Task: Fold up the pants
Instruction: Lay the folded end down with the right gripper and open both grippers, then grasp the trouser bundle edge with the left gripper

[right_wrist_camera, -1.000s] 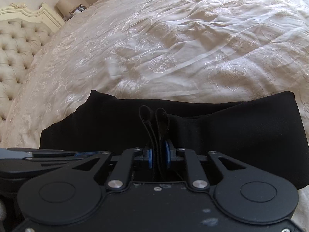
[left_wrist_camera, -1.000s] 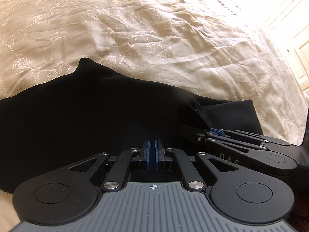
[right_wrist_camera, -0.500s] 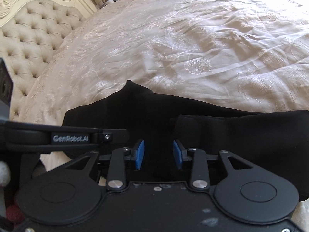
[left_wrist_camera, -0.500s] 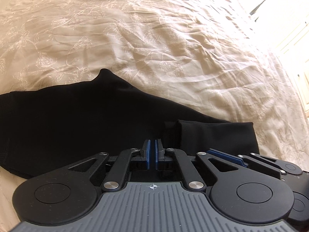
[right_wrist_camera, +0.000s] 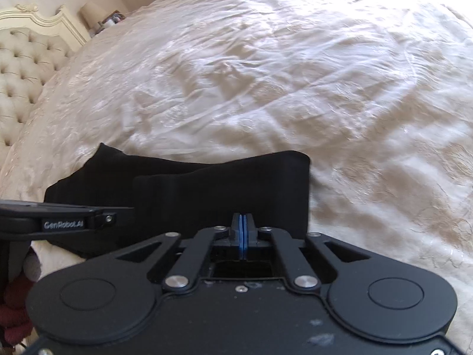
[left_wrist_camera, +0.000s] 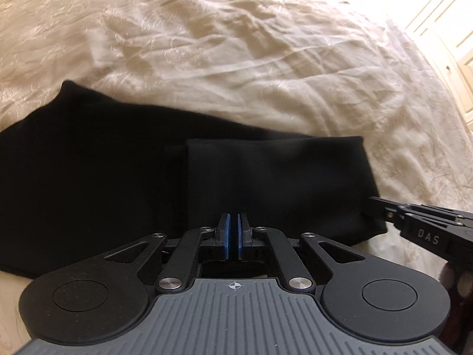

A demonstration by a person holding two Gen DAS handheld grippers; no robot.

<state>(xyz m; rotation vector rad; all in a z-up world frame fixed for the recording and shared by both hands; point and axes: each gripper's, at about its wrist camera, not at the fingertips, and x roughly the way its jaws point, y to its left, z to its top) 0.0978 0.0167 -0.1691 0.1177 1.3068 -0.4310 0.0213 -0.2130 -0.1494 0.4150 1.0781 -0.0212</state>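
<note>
Left gripper (left_wrist_camera: 232, 232) fingers nearly closed, thin gap, gripping nothing. Right gripper (right_wrist_camera: 242, 232) fingers pressed together, empty. Just beyond both, black pants (left_wrist_camera: 124, 183) folded flat across lower frame on cream bedspread (left_wrist_camera: 236, 59). Tufted headboard (right_wrist_camera: 20, 68) at upper left, right view.

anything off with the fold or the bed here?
Nothing damaged or spilled. The black pants lie flat on the wrinkled cream bedspread, one end folded over as a neat panel. Only oddity: the far-left edge bumps up into a small peak instead of lying straight.
</note>
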